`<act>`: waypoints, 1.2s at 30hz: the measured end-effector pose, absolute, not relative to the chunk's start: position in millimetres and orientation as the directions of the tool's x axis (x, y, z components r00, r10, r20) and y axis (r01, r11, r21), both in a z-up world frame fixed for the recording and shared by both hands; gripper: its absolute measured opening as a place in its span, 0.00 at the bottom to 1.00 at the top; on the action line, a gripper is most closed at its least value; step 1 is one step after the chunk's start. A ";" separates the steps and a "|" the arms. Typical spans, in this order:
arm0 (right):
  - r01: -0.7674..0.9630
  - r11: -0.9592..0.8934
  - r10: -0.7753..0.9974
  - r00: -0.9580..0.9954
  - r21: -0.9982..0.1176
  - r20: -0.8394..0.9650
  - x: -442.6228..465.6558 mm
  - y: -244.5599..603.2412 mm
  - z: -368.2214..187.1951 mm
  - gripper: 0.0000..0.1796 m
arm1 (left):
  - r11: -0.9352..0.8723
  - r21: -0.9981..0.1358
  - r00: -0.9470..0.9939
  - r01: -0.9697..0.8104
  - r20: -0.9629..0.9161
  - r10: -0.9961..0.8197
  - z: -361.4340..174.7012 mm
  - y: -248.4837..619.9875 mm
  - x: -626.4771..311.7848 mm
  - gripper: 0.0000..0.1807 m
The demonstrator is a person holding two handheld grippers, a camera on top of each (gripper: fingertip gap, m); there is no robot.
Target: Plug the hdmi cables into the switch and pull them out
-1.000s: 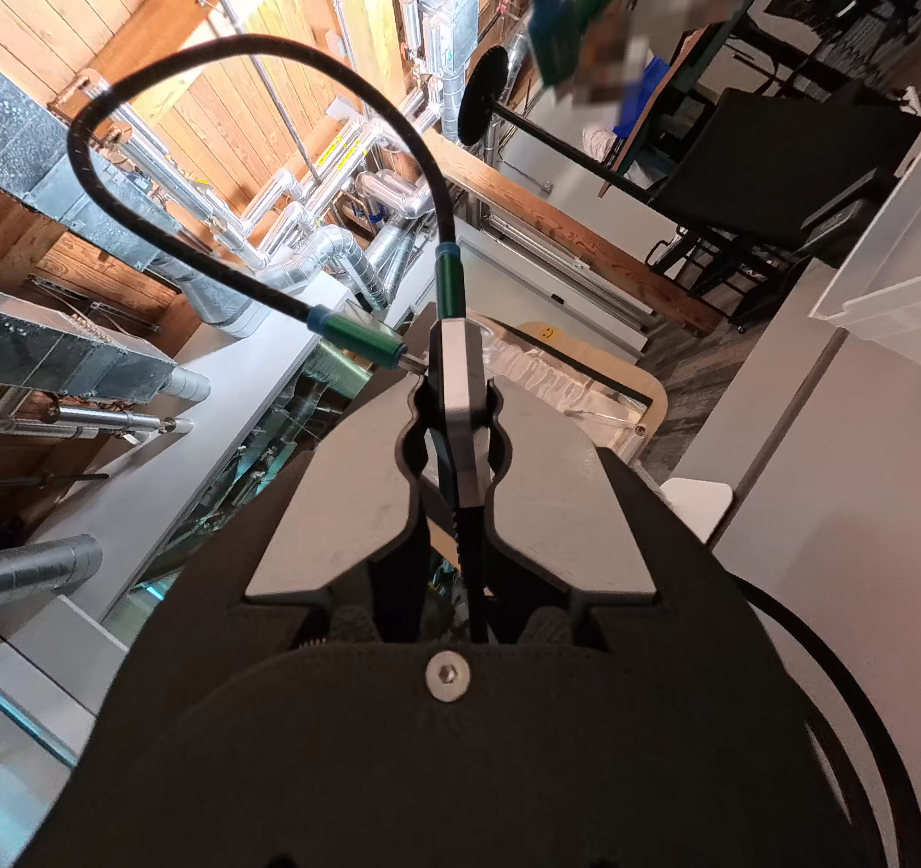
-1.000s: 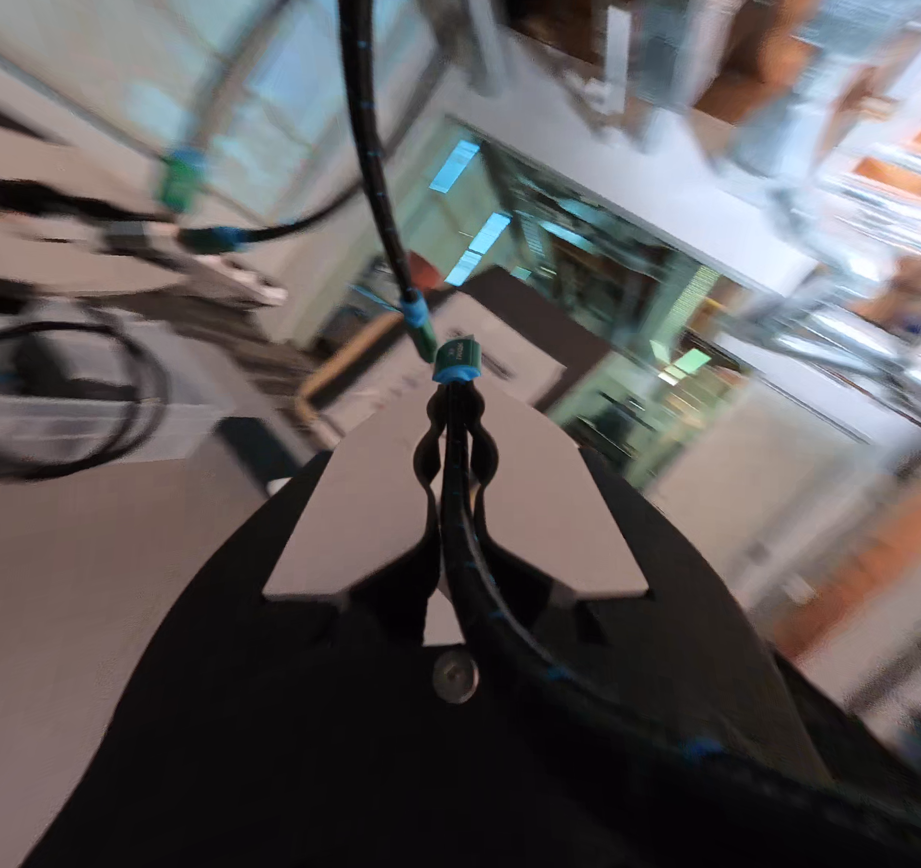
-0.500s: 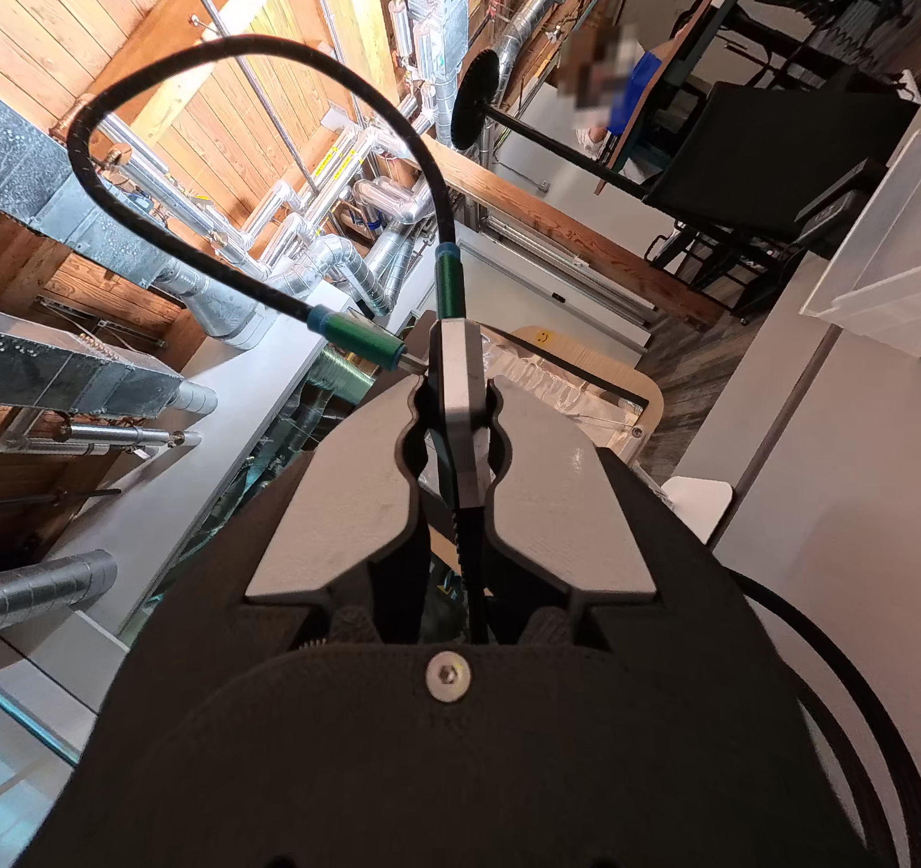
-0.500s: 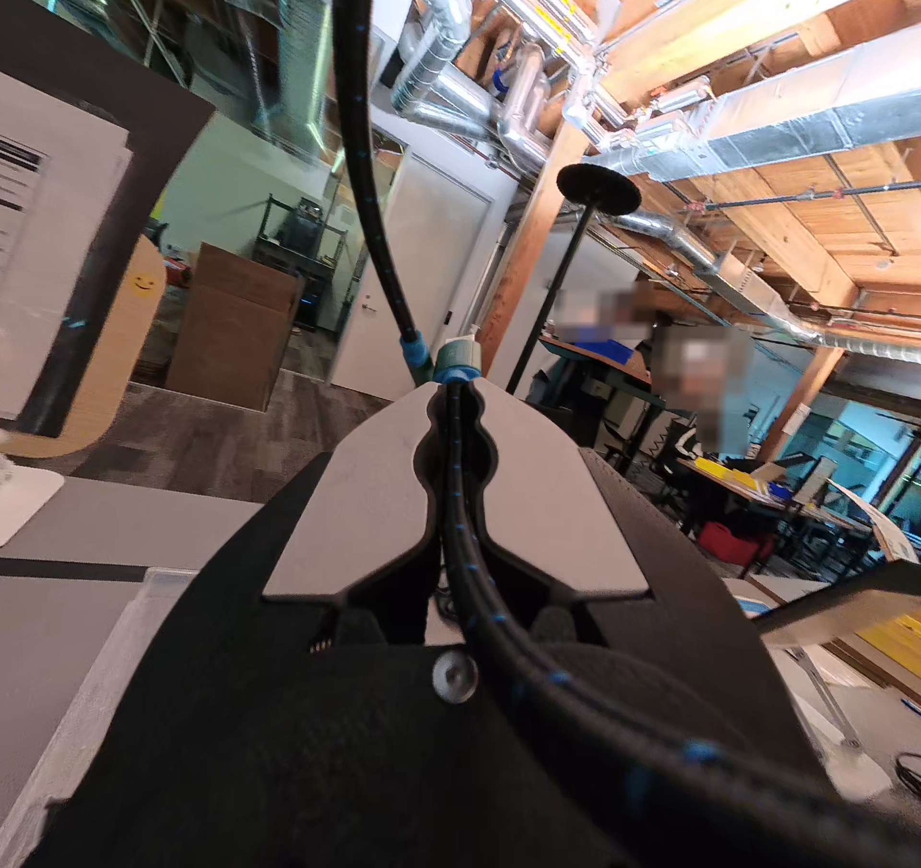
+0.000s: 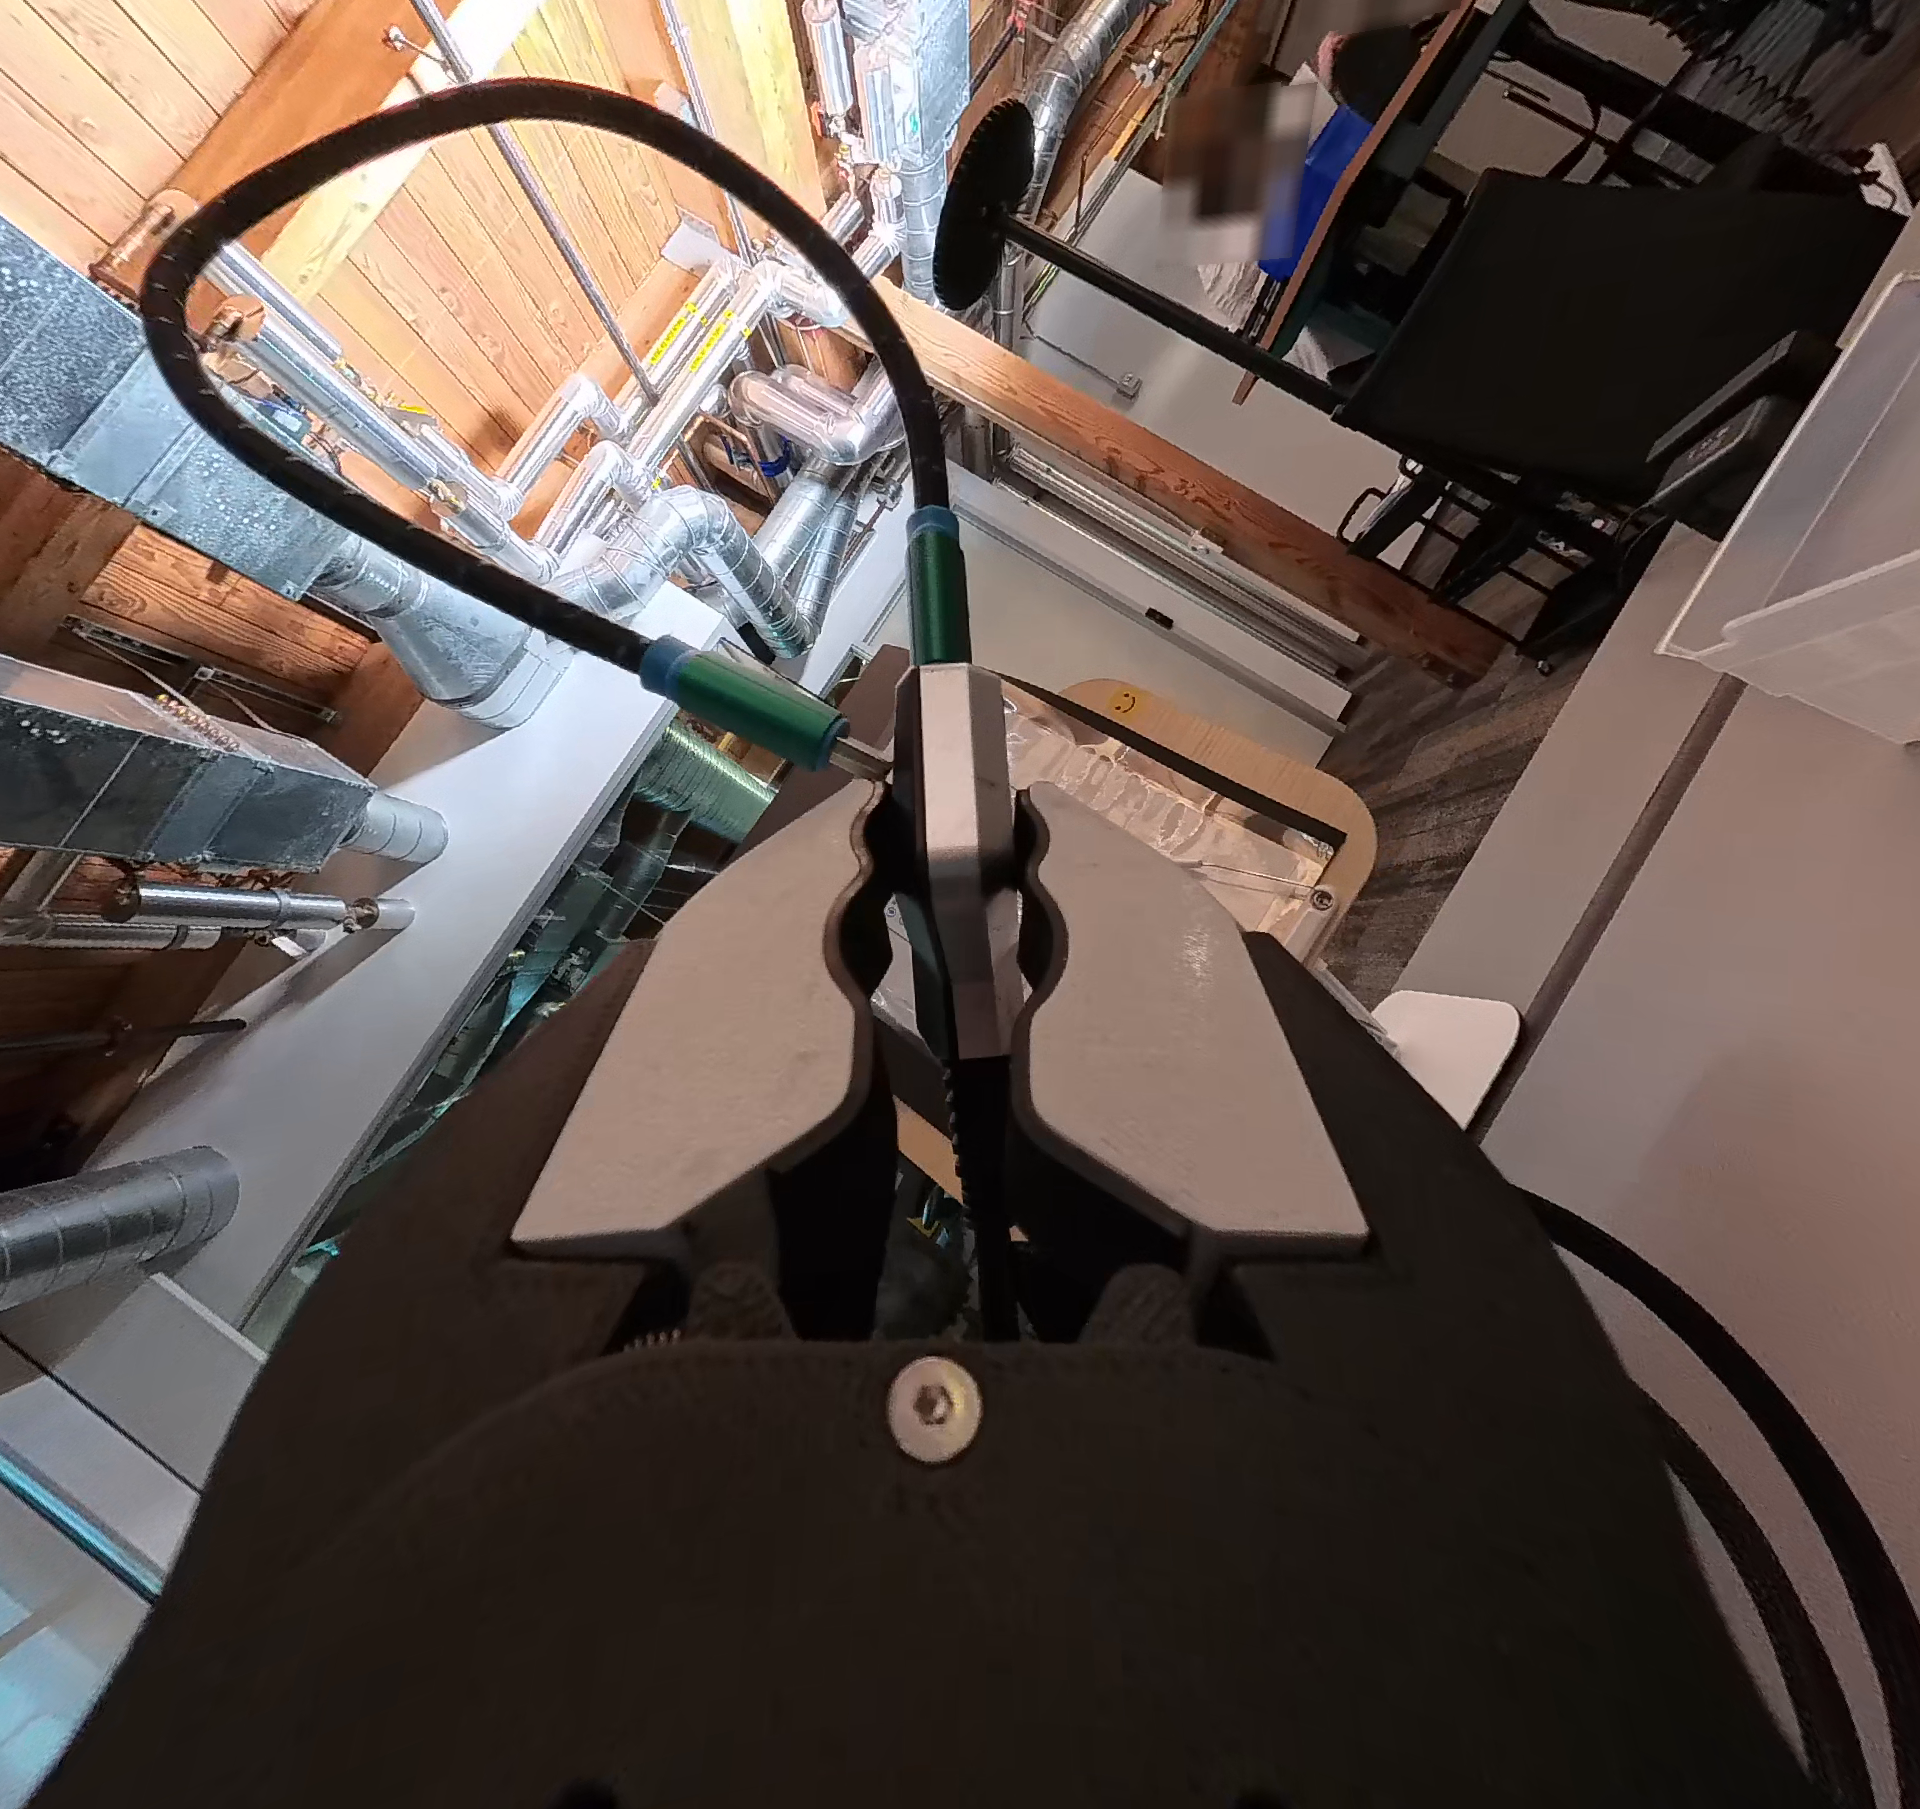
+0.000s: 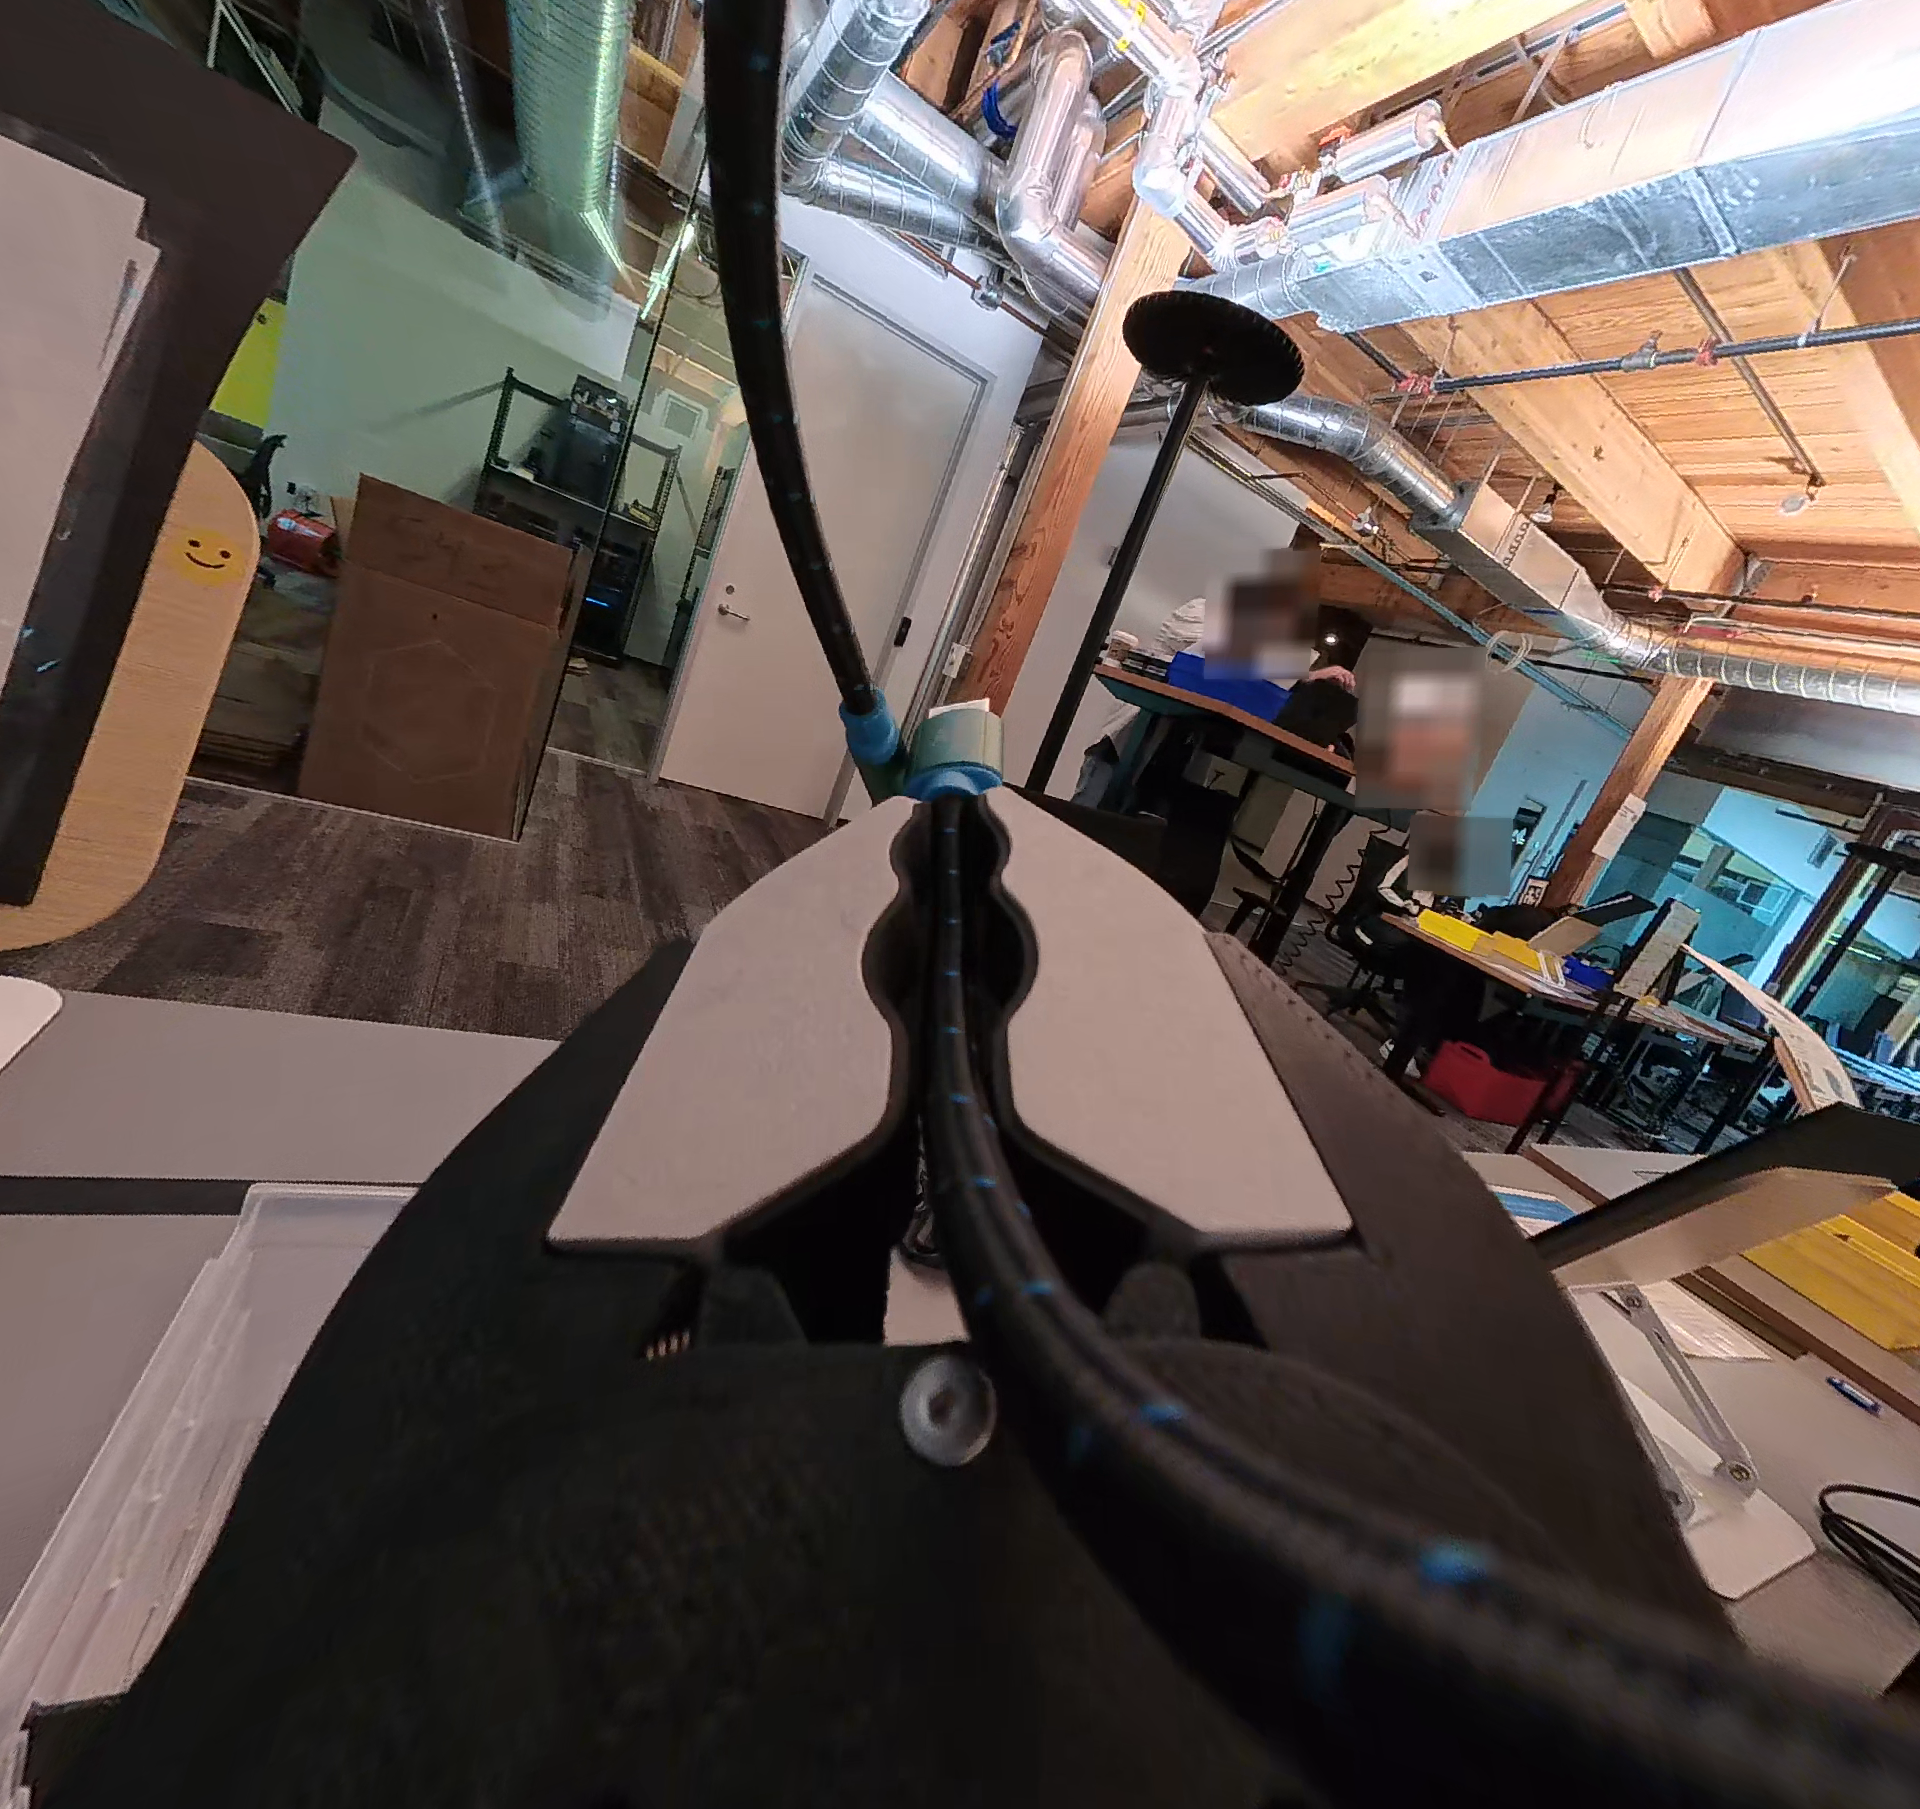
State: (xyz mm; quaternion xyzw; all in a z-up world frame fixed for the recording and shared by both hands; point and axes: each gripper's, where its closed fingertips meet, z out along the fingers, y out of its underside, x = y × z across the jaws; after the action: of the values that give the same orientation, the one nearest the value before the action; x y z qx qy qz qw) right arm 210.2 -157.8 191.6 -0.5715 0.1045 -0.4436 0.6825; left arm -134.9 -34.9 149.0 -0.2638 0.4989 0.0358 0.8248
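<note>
left gripper (image 5: 951,814) fingers clamped on silver switch (image 5: 958,824), two cables plugged | right gripper (image 6: 951,814) fingers pinching black cable (image 6: 961,1032)

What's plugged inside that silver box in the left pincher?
Two green plugs go into the silver switch: one at its side, one at its end. Their metal tips and the ports are hidden.

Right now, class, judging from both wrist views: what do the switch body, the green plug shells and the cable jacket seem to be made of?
HDMI switch: probably brushed aluminium, with a matt grey sheen and crisp bevelled edges.
Green plug shells: likely anodised metal, with a satin coloured gloss; coated plastic is possible.
Cable jacket: braided fabric sleeve, seemingly nylon, with a woven black texture and blue flecks.
</note>
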 end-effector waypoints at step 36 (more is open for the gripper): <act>0.240 0.373 0.192 0.925 -0.896 0.327 37.6 -106.8 199.1 0.04 | 0.756 -0.202 -0.174 -0.623 -0.906 -0.386 -104.5 15.0 -61.1 0.11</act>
State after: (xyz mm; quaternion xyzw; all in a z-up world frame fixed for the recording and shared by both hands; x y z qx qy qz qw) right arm 37.6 -106.8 199.1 -0.5598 -0.1927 -0.0150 0.8058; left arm -61.1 15.0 -104.5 -0.3322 0.7587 0.1078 0.5499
